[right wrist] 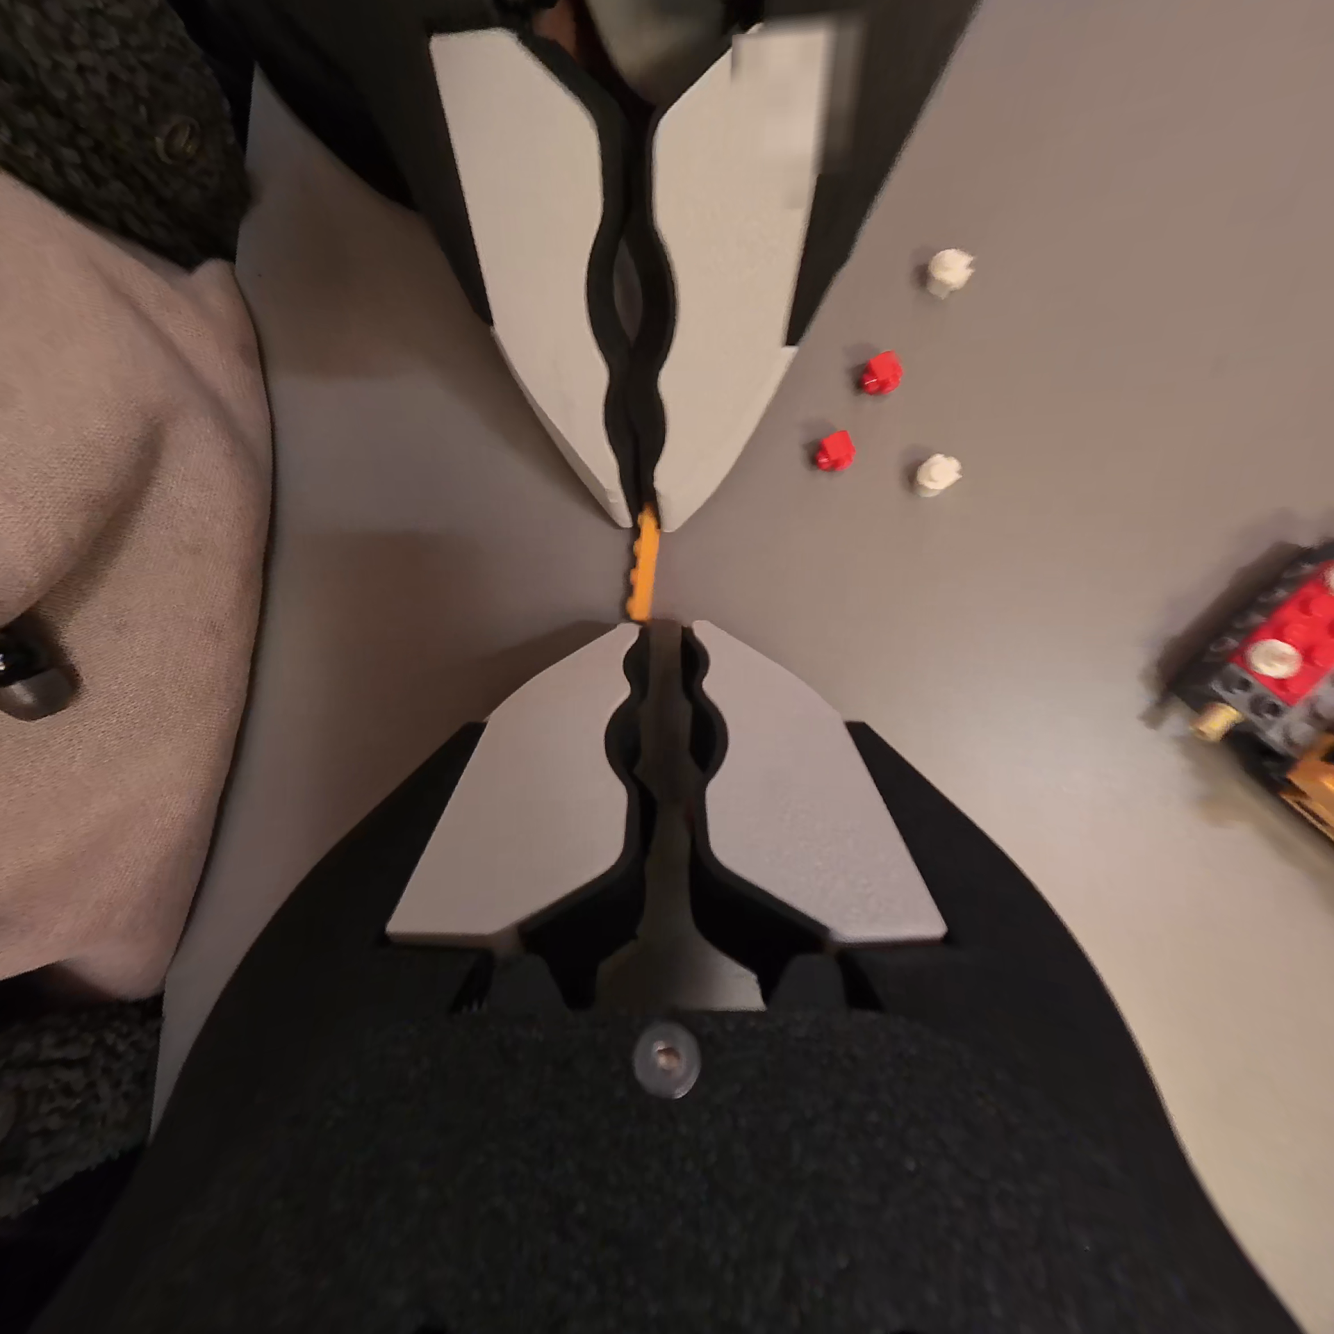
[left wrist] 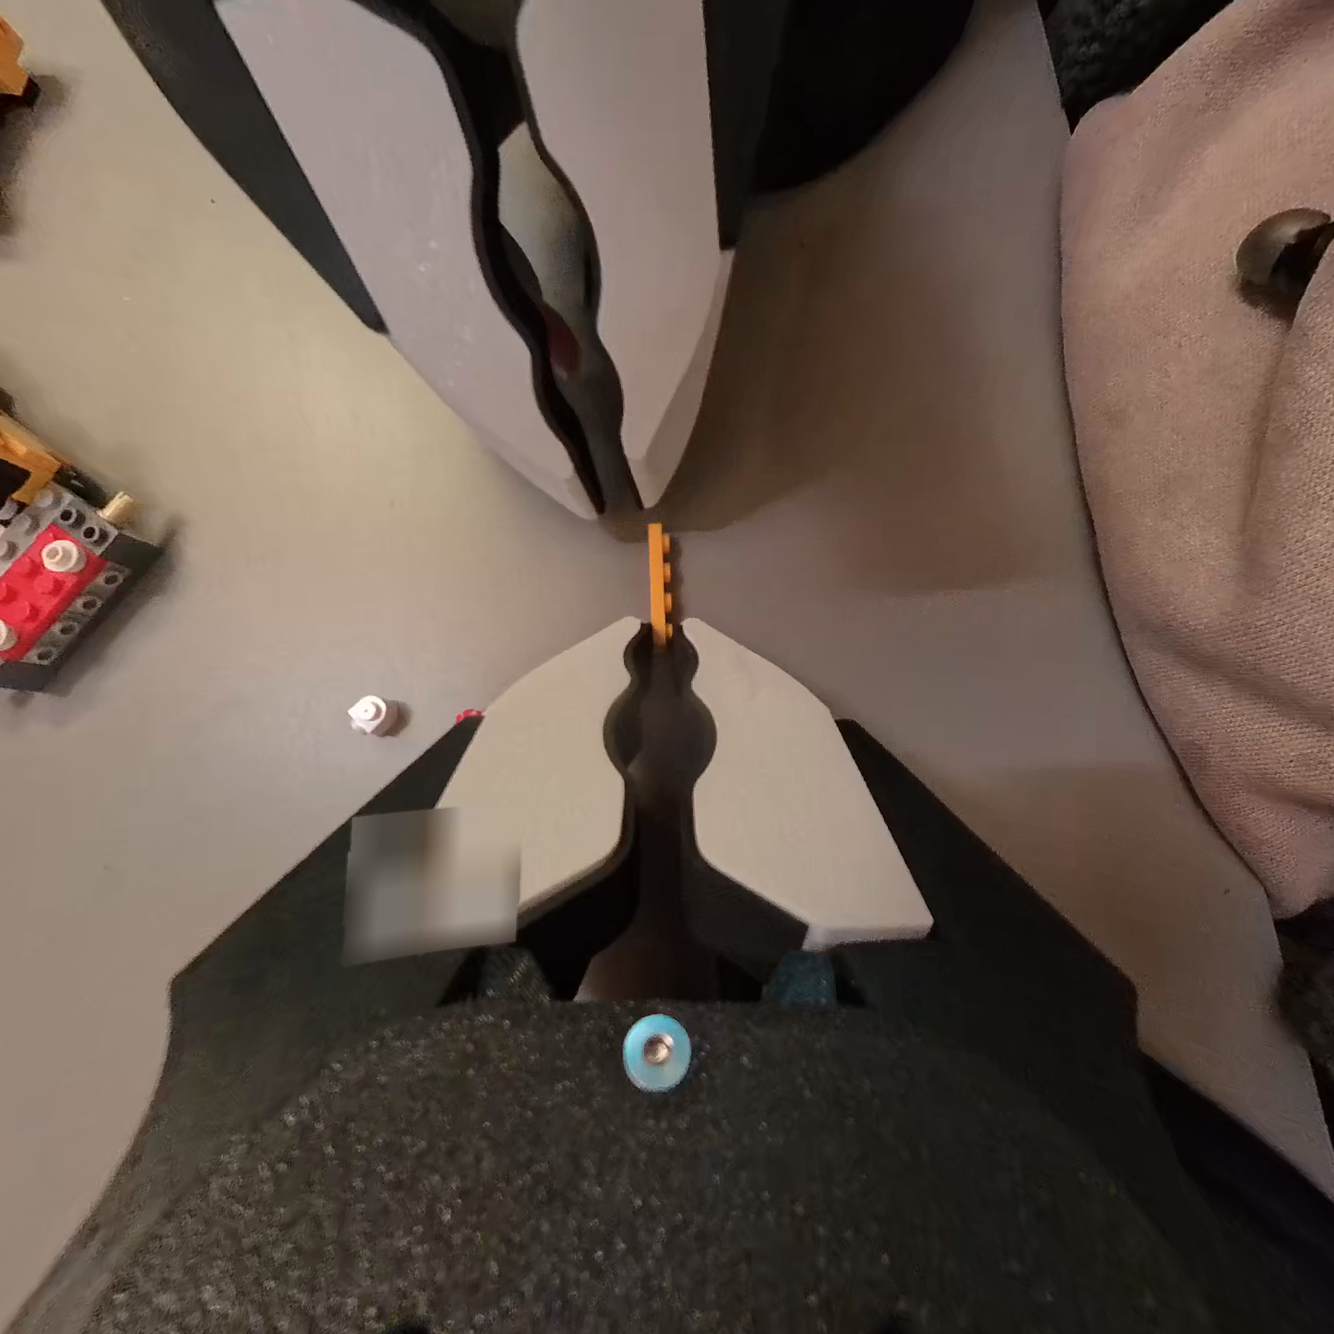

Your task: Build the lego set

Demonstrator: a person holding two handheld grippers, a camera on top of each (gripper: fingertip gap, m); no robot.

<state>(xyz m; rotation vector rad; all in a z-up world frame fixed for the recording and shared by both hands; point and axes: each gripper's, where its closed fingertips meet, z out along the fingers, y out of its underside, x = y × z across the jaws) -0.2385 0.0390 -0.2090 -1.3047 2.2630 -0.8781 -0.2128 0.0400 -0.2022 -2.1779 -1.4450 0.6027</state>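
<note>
Two red studs (right wrist: 881,373), two white studs (right wrist: 948,271), one orange plate (right wrist: 643,570).

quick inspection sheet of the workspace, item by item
surface: plain grey table, no marks seen.
job's things: thin orange plate held edge-on between both claws; partly built red and grey model off to the side.
clutter: two loose red pieces and two white pieces beside the model.
grippers: left claw shut on one end of the plate, right claw at the other end, looks shut on it.
cables: nothing seen.
surroundings: pinkish cloth at the table edge.
</note>
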